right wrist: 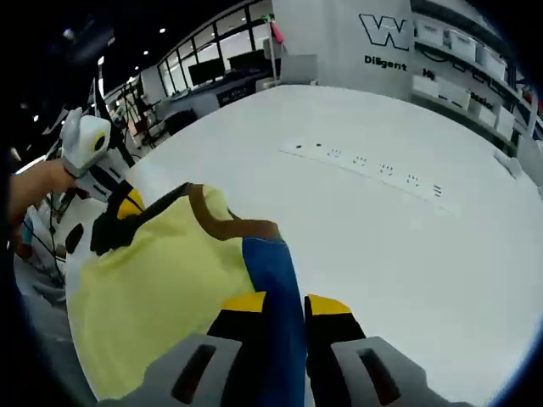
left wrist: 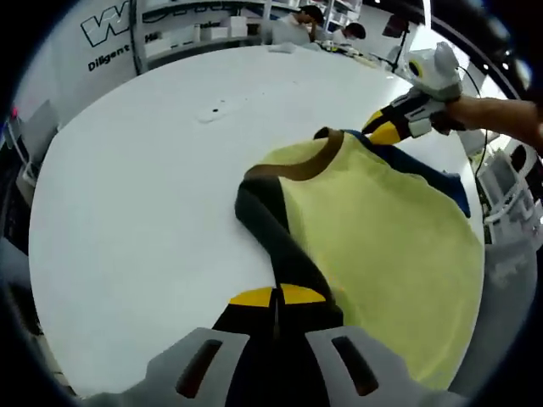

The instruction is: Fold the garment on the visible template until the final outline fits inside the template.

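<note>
— Yellow fabric with a brown neckband is seen spread on the white table (left wrist: 127,195); where is the garment (left wrist: 382,246) held?

— At two sleeves. In the left gripper view, the left gripper (left wrist: 277,297) is closed on the dark sleeve (left wrist: 271,229), which is drawn between its yellow-tipped jaws toward the camera. In the right gripper view, the right gripper (right wrist: 285,303) is clamped on the blue sleeve (right wrist: 273,280), the cloth being pinched between the two yellow tips.

— Is each tool seen from the other side?

— Yes. The right gripper is seen in the left gripper view at the far shoulder of the garment, gripped by a hand (left wrist: 501,114). The left gripper is seen in the right gripper view at the garment's left edge, where dark cloth is caught at its tip.

— How is the garment laid?

— It is laid flat near the table's edge, neckband toward the table's middle. A row of small dark marks (right wrist: 373,165) is seen on the table beyond it. Whether a template lies underneath cannot be told.

— And behind?

— Shelving (left wrist: 204,34) and a wall with large lettering (right wrist: 386,38) are seen.
</note>
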### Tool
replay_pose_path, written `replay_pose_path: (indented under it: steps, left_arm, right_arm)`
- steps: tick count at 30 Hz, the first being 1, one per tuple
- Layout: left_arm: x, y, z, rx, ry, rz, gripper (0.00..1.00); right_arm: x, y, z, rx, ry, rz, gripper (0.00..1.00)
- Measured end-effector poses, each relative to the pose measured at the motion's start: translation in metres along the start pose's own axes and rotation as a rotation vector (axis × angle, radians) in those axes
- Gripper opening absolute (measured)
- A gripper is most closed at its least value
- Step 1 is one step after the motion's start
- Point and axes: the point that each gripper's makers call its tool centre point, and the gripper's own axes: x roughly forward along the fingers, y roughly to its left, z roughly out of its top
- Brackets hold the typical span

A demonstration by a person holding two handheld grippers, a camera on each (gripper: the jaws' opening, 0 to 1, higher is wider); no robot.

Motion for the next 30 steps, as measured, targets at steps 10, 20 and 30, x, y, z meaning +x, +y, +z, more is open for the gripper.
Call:
replay_pose_path:
  steps: [10,20,30]
  left_arm:
    - [-0.003,0.016,-0.001,-0.023,-0.009,0.02,0.04]
    - [0.004,0.01,0.023,-0.052,-0.104,-0.014,0.13]
    - [0.005,0.005,0.035,-0.125,-0.146,-0.056,0.14]
  right_arm:
    - [-0.004,0.003,-0.006,-0.138,0.034,0.009,0.0]
    - [-0.014,0.004,0.016,-0.124,-0.049,0.02,0.07]
    - [-0.007,-0.022,-0.002,-0.117,0.002,-0.072,0.1]
